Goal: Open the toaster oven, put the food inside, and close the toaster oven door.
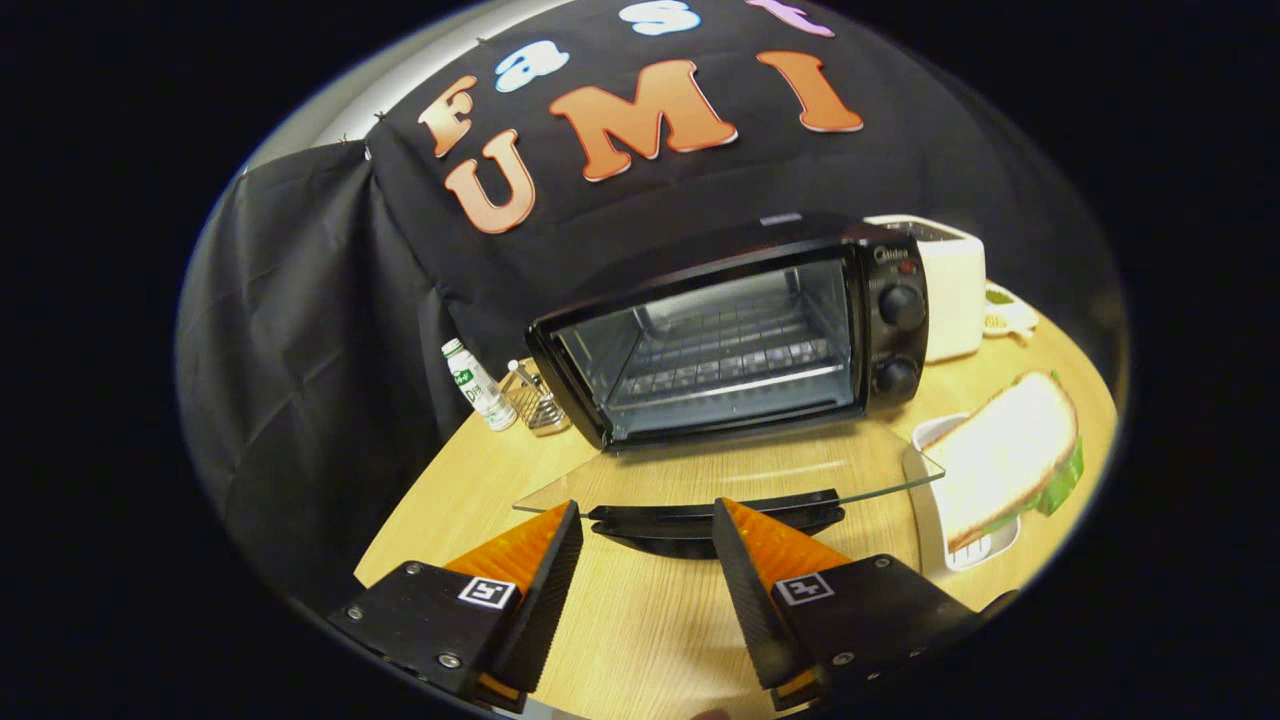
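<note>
The gripper (645, 525) is wide open and holds nothing, its fingers on each side of the black door handle (715, 522). The glass door (740, 468) lies flat, so the toaster oven (735, 335) is ready. The sandwich (1005, 455) waits on its white tray (930, 520), to the right
</note>
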A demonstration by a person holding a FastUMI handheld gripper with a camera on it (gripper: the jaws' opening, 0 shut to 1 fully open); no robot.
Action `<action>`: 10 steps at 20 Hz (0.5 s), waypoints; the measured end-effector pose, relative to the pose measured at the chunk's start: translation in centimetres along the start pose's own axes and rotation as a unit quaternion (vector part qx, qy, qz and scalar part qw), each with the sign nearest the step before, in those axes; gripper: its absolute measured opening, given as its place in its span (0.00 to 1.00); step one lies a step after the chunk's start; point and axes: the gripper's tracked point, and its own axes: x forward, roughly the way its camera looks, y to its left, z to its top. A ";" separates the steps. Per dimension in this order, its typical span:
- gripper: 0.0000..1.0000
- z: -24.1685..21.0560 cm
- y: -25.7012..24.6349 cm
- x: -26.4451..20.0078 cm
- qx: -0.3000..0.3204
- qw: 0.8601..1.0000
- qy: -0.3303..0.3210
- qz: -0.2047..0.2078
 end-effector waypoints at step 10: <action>0.77 -4.9 -1.7 1.8 0.019 0.997 0.065 -0.020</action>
